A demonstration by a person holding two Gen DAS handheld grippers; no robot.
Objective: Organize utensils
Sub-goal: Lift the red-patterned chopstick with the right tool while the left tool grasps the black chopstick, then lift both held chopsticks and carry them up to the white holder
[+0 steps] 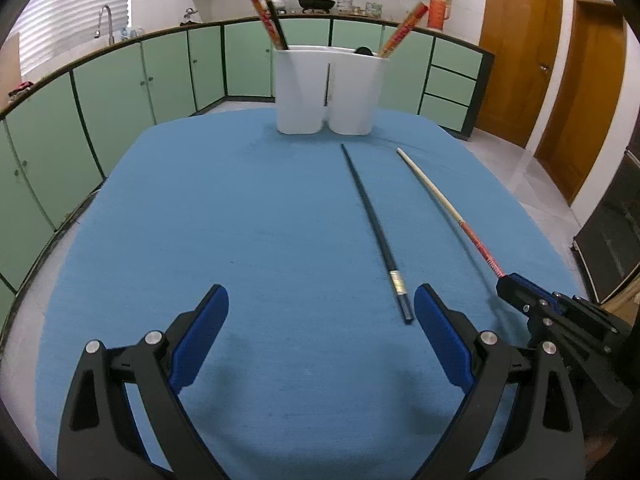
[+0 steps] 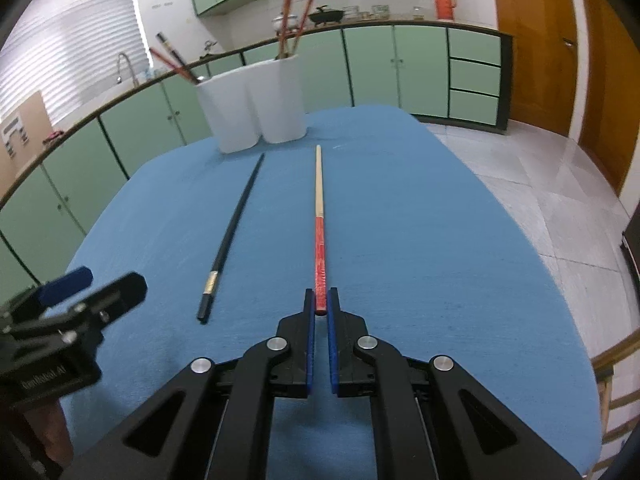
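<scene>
A white two-compartment utensil holder (image 1: 330, 90) stands at the far end of the blue table; it also shows in the right wrist view (image 2: 256, 104). Several chopsticks stand in it. A black chopstick (image 1: 374, 228) lies on the cloth, also seen in the right wrist view (image 2: 234, 228). A red and cream chopstick (image 1: 444, 208) lies to its right. My right gripper (image 2: 321, 300) is shut on the red end of that chopstick (image 2: 320, 240). My left gripper (image 1: 320, 300) is open and empty, just left of the black chopstick's near end.
The blue cloth-covered table (image 1: 240, 220) has a rounded edge, with tiled floor (image 2: 540, 200) to the right. Green cabinets (image 1: 120, 92) and a counter with pots run behind. Wooden doors (image 1: 520, 60) stand at the right.
</scene>
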